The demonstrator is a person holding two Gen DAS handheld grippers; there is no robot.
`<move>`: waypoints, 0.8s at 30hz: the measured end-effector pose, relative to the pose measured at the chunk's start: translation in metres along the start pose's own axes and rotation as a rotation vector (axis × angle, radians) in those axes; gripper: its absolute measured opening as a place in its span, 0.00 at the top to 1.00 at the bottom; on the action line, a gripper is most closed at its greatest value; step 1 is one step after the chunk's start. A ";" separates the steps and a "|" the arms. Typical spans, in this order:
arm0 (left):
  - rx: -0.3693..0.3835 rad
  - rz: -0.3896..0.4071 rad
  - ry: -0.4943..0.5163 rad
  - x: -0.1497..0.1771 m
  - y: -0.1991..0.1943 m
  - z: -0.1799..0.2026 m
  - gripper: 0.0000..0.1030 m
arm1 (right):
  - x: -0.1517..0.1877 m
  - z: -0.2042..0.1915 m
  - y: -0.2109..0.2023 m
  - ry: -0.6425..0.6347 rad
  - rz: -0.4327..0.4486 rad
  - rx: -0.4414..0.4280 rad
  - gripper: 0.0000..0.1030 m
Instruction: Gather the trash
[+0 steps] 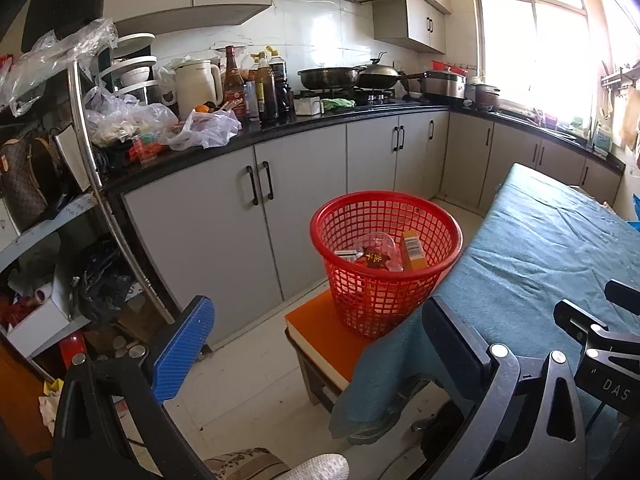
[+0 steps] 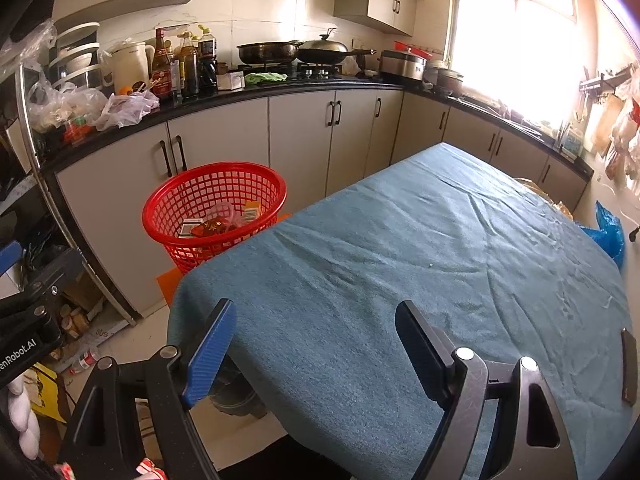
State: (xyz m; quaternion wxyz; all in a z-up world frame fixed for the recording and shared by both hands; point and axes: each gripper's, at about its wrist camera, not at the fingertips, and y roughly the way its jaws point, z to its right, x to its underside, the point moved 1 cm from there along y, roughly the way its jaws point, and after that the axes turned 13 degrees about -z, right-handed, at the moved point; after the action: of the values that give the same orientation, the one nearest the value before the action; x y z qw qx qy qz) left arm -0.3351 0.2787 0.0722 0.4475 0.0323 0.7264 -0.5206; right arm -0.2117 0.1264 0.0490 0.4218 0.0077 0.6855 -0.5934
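A red mesh basket [image 1: 386, 256] [image 2: 214, 208] stands on an orange stool [image 1: 316, 328] beside the table. Inside it lie a yellow box [image 1: 414, 250], a clear plastic cup [image 1: 380, 246] and a dark red wrapper [image 2: 212, 227]. My left gripper [image 1: 312, 336] is open and empty, hanging over the floor short of the basket. My right gripper [image 2: 316, 336] is open too, with nothing between its fingers, above the near corner of the blue tablecloth [image 2: 440, 264].
Grey cabinets [image 1: 224, 216] under a black counter with plastic bags [image 1: 200, 126], bottles, a kettle and pans run along the back. A metal shelf rack [image 1: 92, 152] with clutter stands left. A dark flat object [image 2: 629, 366] lies at the table's right edge. A blue bag [image 2: 608, 232] sits beyond the table.
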 end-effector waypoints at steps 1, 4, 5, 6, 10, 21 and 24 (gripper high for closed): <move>-0.004 0.000 0.000 0.000 0.000 0.000 0.00 | -0.001 -0.001 -0.001 -0.002 0.003 -0.001 0.17; -0.012 0.002 -0.001 0.000 0.000 -0.001 0.00 | -0.002 -0.002 -0.002 -0.004 0.007 -0.004 0.17; -0.015 0.000 -0.001 0.000 0.001 -0.001 0.00 | -0.002 -0.003 -0.003 -0.005 0.008 -0.005 0.17; -0.018 -0.001 -0.002 0.001 0.001 -0.002 0.00 | -0.002 -0.003 -0.003 -0.008 0.009 -0.005 0.17; -0.025 -0.005 -0.004 -0.001 0.004 -0.002 0.00 | -0.001 -0.006 -0.002 -0.012 0.004 -0.004 0.17; -0.027 -0.006 -0.008 -0.001 0.005 -0.004 0.00 | -0.003 -0.015 -0.003 -0.020 0.004 -0.011 0.17; -0.023 -0.015 -0.011 -0.001 0.007 -0.005 0.00 | -0.003 -0.018 -0.003 -0.023 0.004 -0.012 0.17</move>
State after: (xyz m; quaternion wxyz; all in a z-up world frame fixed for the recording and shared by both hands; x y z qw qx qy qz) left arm -0.3345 0.2864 0.0678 0.4479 0.0187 0.7301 -0.5158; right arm -0.2212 0.1418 0.0522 0.4309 -0.0001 0.6840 -0.5885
